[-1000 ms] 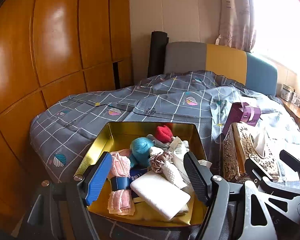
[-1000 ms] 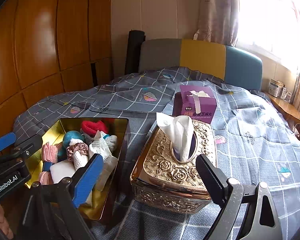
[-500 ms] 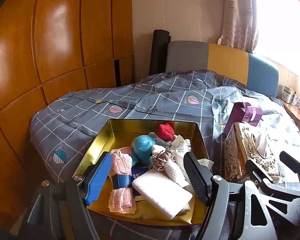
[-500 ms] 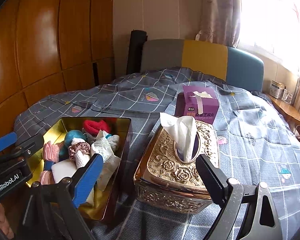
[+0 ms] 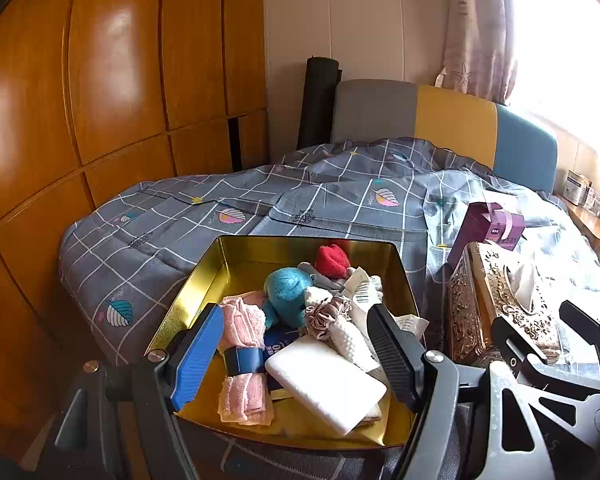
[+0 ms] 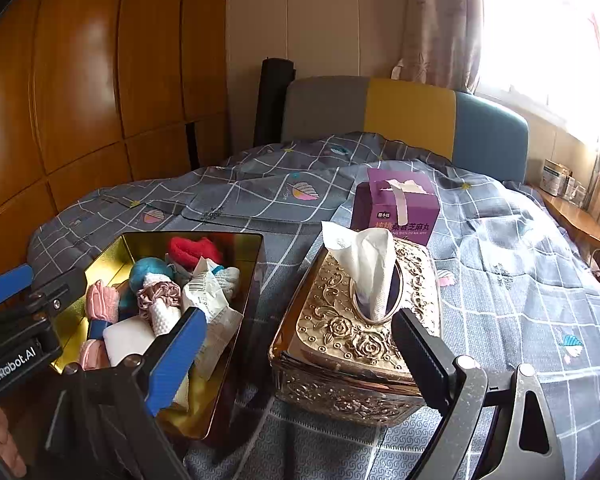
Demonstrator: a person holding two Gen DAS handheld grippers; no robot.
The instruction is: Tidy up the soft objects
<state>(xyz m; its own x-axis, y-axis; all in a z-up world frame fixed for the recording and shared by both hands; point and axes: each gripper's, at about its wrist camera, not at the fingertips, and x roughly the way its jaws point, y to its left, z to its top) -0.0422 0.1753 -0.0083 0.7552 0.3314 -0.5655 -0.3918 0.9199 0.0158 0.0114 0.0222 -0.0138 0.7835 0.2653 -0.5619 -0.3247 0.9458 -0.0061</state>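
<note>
A gold tin (image 5: 204, 276) on the bed holds soft things: a rolled pink towel with a blue band (image 5: 244, 344), a white sponge block (image 5: 324, 386), a teal yarn ball (image 5: 286, 290), a red fuzzy piece (image 5: 332, 260), a satin scrunchie (image 5: 326, 314) and white packets (image 5: 362, 286). My left gripper (image 5: 296, 360) is open and empty, just above the tin's near edge. My right gripper (image 6: 296, 356) is open and empty over the near side of an ornate gold tissue box (image 6: 356, 320). The tin also shows in the right wrist view (image 6: 256, 280).
A purple carton (image 6: 396, 208) stands behind the tissue box on the grey checked bedspread (image 6: 500, 280). Wooden wardrobe doors (image 5: 100, 100) line the left. A headboard (image 6: 408, 116) and a bright window close the far end. A shelf (image 6: 580, 224) runs along the right.
Both grippers have drawn back and risen slightly, so the tin and tissue box sit a little farther off. Nothing was grasped or released.
</note>
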